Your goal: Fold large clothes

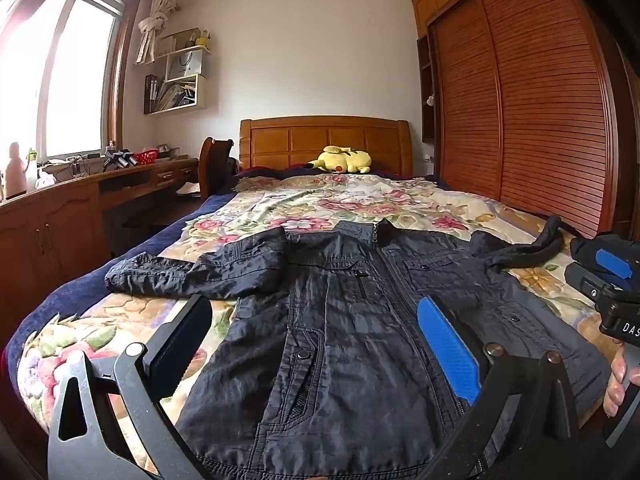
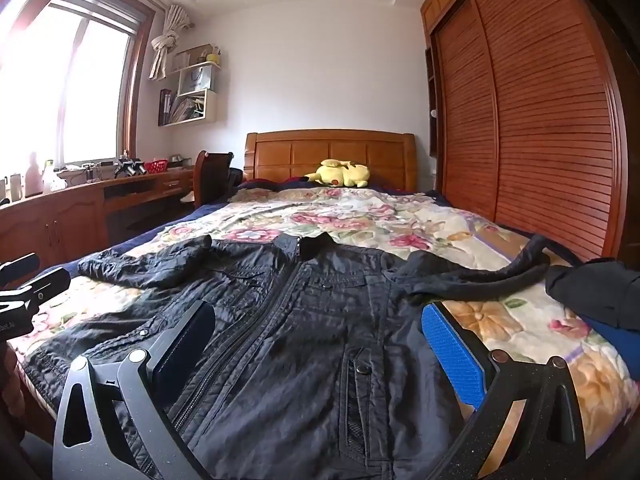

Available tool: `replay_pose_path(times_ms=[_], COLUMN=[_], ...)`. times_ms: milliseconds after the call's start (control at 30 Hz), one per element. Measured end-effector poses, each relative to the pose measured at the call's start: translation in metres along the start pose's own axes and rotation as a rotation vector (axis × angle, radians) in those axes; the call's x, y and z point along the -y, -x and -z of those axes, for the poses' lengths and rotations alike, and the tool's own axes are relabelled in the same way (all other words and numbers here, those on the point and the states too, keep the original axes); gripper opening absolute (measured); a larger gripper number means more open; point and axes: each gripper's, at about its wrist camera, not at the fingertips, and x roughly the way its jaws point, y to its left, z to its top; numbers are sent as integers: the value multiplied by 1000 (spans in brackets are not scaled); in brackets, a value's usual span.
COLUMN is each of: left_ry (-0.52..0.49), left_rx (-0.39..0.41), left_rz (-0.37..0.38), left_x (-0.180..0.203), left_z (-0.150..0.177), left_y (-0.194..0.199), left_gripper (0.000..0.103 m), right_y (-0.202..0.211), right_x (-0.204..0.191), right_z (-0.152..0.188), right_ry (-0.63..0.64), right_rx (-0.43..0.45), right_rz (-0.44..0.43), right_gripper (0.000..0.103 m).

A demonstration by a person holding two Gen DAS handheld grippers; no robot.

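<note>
A: Item one: jacket [image 1: 352, 320], dark navy, zipped shut, laid face up on the floral quilt [image 1: 304, 204]. Collar toward the headboard [image 1: 324, 140], hem toward the foot of the bed, so long axis straight away from both cameras.

B: Position relative to fingers?

A: Directly ahead and below. Left gripper [image 1: 316, 344] over the hem on the left half of the front, right gripper [image 2: 320, 344] over the right half. Both fully spread, nothing between the pads, nothing touched.

B: Nearer hand for each sleeve?

A: Left sleeve [image 1: 192, 272] bent and bunched, out toward the desk [image 1: 80, 200] side; likely left gripper's. Right sleeve [image 2: 480, 276] angled out toward the wardrobe [image 2: 540, 120]; likely right gripper's. Sleeves up near the collar end, well beyond the pads.

B: Appearance?

A: Thin, crinkled shell fabric; snap buttons; zipped chest pocket; flapped lower pockets. Front reasonably flat, sleeves not.

B: Other entries?

A: Second dark garment [image 2: 592, 296] heaped at the right edge of the bed, apart from the jacket. Yellow plush toy [image 1: 342, 160] at the headboard. Fingers of a hand [image 1: 618, 380] on the right gripper's handle, seen from the left wrist view. Folding judged not yet begun.
</note>
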Motion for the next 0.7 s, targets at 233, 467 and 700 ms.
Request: replay_pose_path(times_ms=[233,467,700], left_ry=[2,1,-2], left_rx=[2,4,7], left_rz=[5,8,8], left_x=[-2,-3,-3], left_z=[0,-2,-3], left_y=[1,2,2], left_gripper=[103,103,103], right_y=[-1,-1,-1], right_x=[1,1,1], right_z=[0,0,1], right_ry=[0,0,-3], right_rx=[-3,0,-1], right_rz=[1,-1,-2], right_gripper=[103,103,103])
